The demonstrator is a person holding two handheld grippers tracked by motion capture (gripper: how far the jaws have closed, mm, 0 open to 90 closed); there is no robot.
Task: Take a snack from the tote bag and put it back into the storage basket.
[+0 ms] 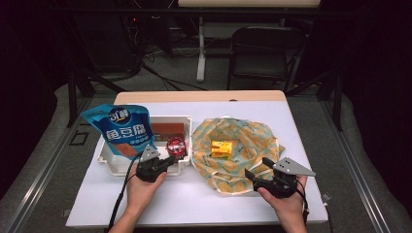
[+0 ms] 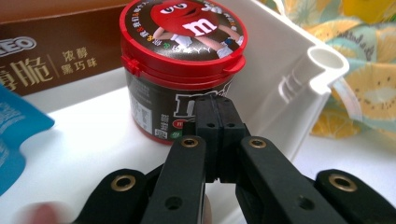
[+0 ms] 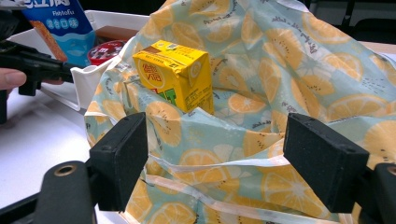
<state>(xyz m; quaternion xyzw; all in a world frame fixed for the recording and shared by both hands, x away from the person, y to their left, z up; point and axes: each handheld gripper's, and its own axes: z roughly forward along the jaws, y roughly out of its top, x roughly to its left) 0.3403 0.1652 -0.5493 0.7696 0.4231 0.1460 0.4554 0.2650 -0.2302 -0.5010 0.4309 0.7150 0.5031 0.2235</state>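
A jar with a red cartoon lid (image 2: 183, 35) stands in the near right corner of a white tray (image 2: 299, 70). My left gripper (image 2: 217, 126) is shut with nothing in it, its tips right in front of the jar's dark label. In the high view the left gripper (image 1: 171, 159) sits at the tray's (image 1: 112, 167) front edge by the jar (image 1: 176, 145). A yellow drink carton (image 3: 173, 74) rests inside an orange-print cloth bag (image 3: 280, 60). My right gripper (image 3: 224, 163) is open, its jaws on either side of the bag's near rim without pressing it.
A blue snack pouch (image 1: 121, 127) leans in the tray's left part, with a brown box (image 1: 167, 130) lying behind the jar. The cloth bag (image 1: 252, 131) spreads across the table's right half. A white table top (image 1: 194, 199) lies in front of both hands.
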